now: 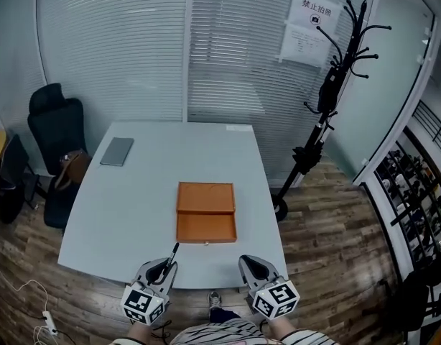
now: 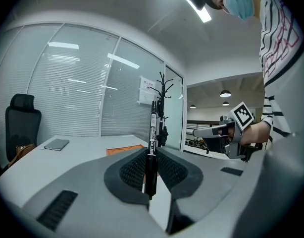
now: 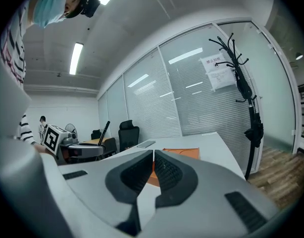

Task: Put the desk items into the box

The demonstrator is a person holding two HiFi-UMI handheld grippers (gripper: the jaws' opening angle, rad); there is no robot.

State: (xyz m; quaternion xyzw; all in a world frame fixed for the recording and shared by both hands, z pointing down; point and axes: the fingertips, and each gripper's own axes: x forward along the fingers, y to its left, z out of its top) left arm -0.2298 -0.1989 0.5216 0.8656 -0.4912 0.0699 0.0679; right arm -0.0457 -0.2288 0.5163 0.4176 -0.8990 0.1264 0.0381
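Observation:
A black marker pen (image 2: 152,133) stands upright between the pads of my left gripper (image 2: 152,155), which is shut on it. In the head view the left gripper (image 1: 167,266) hovers over the table's near edge, with the pen (image 1: 174,251) tilting towards the open orange box (image 1: 206,212). My right gripper (image 1: 252,264) is level with it on the right, and in its own view its jaws (image 3: 153,155) meet with nothing between them. The box (image 3: 184,153) lies flat at mid-table, ahead of both grippers. A grey notebook (image 1: 117,151) rests at the far left of the table.
The light grey table (image 1: 141,214) has wooden floor round it. A black office chair (image 1: 55,131) with a brown bag (image 1: 75,165) stands at its left. A black coat stand (image 1: 325,106) rises at the right, by the glass wall with blinds.

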